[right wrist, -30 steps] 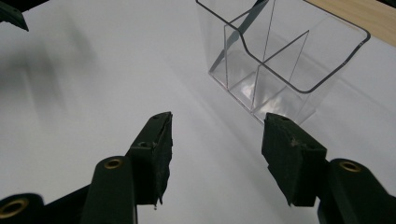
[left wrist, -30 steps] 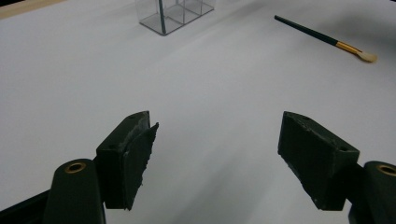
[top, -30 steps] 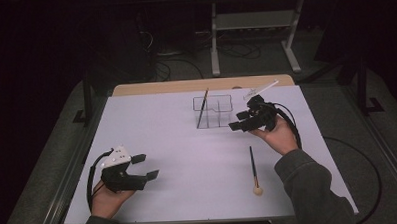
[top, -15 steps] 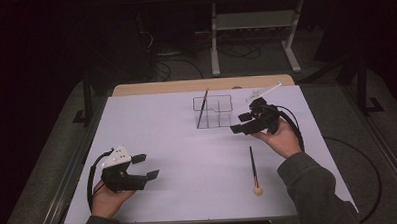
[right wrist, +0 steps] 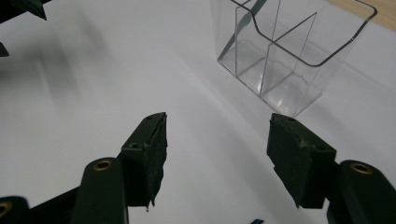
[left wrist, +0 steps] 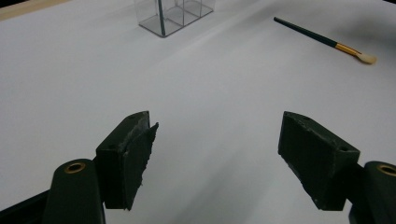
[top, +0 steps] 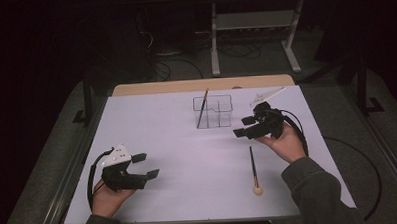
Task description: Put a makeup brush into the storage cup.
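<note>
- One brush [top: 203, 108] already stands tilted in the clear organizer [top: 214, 111] at the far side of the bench [top: 152, 128], so I'd judge that half done.
- A second brush [top: 253, 166] lies flat on the bench, just in front of the right gripper [top: 243, 127] (pale tip toward the person); by my reckoning it is left to place.
- The right gripper's jaws stand wide apart, holding nothing, between organizer and brush.
- The left gripper [top: 146, 165] rests near the front left, jaws also spread and empty.
</note>
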### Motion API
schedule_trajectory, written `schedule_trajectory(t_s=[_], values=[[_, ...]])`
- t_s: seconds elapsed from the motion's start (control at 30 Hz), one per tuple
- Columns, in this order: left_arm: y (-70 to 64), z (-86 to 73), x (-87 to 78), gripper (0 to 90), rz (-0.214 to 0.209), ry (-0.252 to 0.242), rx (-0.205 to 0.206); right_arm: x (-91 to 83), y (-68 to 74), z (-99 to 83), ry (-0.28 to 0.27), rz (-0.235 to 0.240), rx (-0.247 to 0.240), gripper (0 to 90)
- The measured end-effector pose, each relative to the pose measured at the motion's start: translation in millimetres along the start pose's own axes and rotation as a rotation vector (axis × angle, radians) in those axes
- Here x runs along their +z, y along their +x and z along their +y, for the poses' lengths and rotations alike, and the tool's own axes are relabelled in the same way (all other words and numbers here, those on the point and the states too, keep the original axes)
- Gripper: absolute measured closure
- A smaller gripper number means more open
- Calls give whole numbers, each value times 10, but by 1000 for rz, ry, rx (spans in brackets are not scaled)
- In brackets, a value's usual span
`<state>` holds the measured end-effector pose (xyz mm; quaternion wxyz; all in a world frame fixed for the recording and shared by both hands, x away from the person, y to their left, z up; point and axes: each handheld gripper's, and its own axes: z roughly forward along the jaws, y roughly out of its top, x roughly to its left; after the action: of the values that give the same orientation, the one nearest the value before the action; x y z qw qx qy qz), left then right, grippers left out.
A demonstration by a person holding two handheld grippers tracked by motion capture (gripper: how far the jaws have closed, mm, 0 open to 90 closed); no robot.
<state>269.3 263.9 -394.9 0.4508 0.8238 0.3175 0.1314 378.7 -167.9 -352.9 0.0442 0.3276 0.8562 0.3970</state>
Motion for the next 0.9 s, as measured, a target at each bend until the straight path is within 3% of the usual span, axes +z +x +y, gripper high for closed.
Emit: schedule_trajectory(t_s=[0.47,0.87,0.9], values=[[-1,-7,-2,253,4,5,4,-52,-10,-161,7,-3,44,359],[-6,4,6,253,3,0,2,-38,13,-205,21,4,41,357],[-6,5,6,254,3,3,6,-36,7,-214,19,5,25,358]])
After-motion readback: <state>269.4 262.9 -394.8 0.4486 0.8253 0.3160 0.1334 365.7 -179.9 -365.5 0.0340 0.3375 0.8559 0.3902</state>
